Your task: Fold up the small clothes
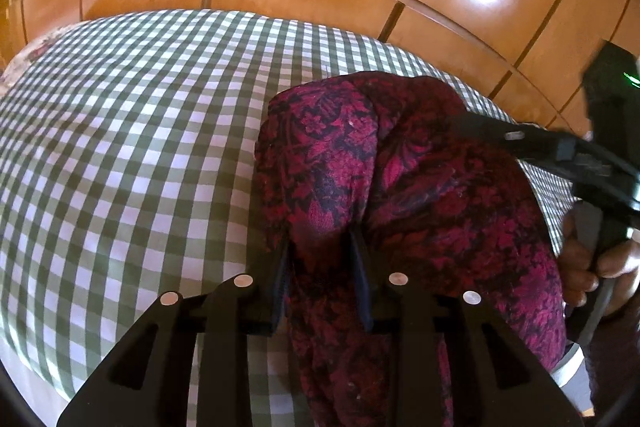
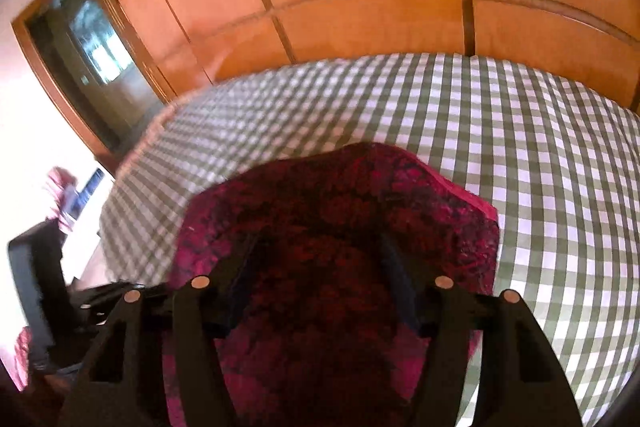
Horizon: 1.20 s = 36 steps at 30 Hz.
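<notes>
While garment (image 1: 420, 187) drapes bed (image 1: 120, 147) | left tongs (image 1: 320, 255) pinch its fold | right tongs (image 2: 320, 259) spread above it

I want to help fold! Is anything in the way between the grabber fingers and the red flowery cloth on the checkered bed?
Nothing visible is in the way. The left gripper already pinches a fold of the red flowery cloth. The right gripper has its fingers spread wide with the cloth right between them, on the checkered sheet.

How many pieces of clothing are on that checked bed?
1: a red patterned garment lies bunched on the checked bedsheet, a fold of it pinched in the left gripper. Others may lie hidden beyond the views.
</notes>
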Tool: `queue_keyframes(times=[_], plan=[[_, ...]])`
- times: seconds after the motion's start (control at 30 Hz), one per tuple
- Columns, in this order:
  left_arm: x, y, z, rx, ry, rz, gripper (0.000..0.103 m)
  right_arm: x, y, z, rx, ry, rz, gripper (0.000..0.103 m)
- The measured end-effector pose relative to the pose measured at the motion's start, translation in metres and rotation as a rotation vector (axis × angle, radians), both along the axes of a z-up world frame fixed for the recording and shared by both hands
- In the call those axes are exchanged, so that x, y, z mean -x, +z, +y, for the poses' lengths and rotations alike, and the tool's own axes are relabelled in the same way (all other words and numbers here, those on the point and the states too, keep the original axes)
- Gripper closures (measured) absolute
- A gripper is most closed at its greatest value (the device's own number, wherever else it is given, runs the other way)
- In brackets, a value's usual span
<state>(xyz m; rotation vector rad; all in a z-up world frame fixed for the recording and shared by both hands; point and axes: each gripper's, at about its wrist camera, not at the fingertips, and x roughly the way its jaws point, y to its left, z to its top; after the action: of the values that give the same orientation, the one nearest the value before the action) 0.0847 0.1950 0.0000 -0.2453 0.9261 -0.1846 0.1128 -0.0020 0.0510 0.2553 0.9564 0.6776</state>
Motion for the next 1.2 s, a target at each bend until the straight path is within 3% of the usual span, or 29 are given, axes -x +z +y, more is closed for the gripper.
queue_keyframes(times=[0.03,0.07,0.13,0.3,0.4,0.53,0.7,0.87,0.9,0.97,1.07,1.2], plan=[[0.002,0.001,-0.001,-0.015,0.003,-0.005,0.075,0.007,0.008,-0.008,-0.024,-0.009,-0.01,0.012],[0.005,0.001,-0.002,-0.025,0.004,-0.009,0.075,0.013,0.011,-0.018,-0.046,-0.029,-0.019,0.002],[0.008,0.002,-0.003,-0.05,0.006,-0.016,0.075,0.021,0.009,-0.038,-0.102,-0.04,0.009,0.002],[0.012,0.002,-0.002,-0.041,0.011,-0.023,0.075,0.04,-0.027,-0.082,-0.217,-0.06,0.173,0.002],[0.015,0.001,-0.003,-0.075,0.023,-0.039,0.064,0.045,-0.045,-0.087,-0.292,-0.027,0.252,0.002],[0.016,-0.001,0.001,-0.054,0.012,-0.042,0.064,0.044,-0.068,-0.08,-0.381,0.029,0.351,0.002],[0.016,-0.007,0.012,0.021,0.0,-0.049,0.064,0.036,-0.077,-0.06,-0.392,0.061,0.359,0.002],[0.014,-0.024,0.029,0.234,-0.006,-0.051,0.064,0.022,-0.082,-0.043,-0.406,0.097,0.388,0.002],[0.014,-0.026,0.031,0.288,0.0,-0.05,0.064,0.022,-0.079,-0.041,-0.411,0.096,0.379,0.004],[0.015,-0.026,0.027,0.341,0.002,-0.068,0.064,0.029,-0.067,-0.051,-0.415,0.095,0.325,0.02],[0.012,-0.017,0.007,0.36,-0.037,-0.096,0.064,0.04,-0.053,-0.07,-0.426,0.085,0.272,0.028],[-0.012,-0.006,-0.037,0.359,-0.137,-0.093,0.064,0.053,-0.037,-0.125,-0.41,-0.01,0.192,0.029]])
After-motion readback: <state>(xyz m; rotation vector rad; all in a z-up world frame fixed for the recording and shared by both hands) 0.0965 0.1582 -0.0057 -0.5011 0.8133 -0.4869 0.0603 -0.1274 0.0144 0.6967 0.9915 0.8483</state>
